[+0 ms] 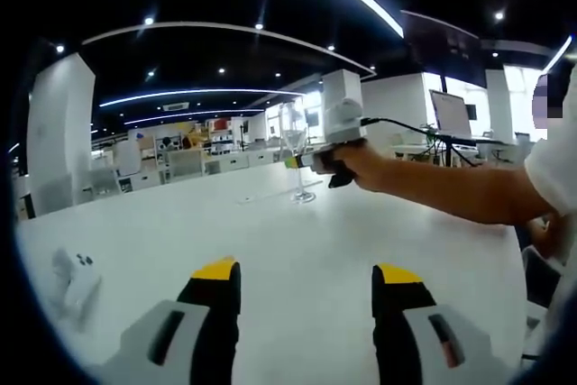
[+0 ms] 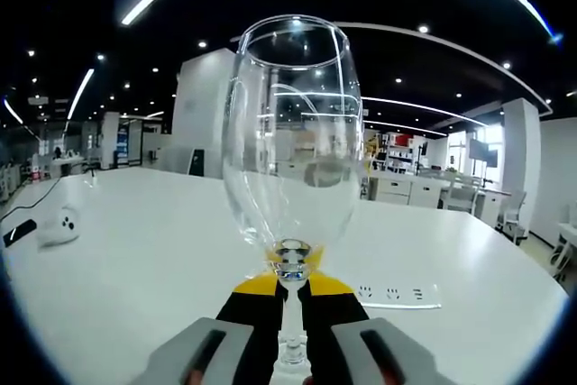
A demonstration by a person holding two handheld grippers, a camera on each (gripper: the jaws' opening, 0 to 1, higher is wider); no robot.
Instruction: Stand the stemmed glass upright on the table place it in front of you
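The stemmed glass [image 2: 290,142] stands upright and clear, its bowl rising above my right gripper [image 2: 290,284], whose yellow-tipped jaws are shut on the stem. In the left gripper view the same glass [image 1: 296,137] is far across the white table [image 1: 270,241], its foot resting on or just above the surface. There my right gripper [image 1: 296,162], held by a person's hand [image 1: 356,164], clamps the stem from the right. My left gripper [image 1: 306,272] hovers low over the near part of the table, jaws wide apart with nothing between them.
A small white device [image 1: 72,281] lies on the table at the left; the same device [image 2: 59,223] sits beside a black cable. A flush socket strip [image 2: 392,295] is set into the tabletop at right. Office desks and shelves stand far behind.
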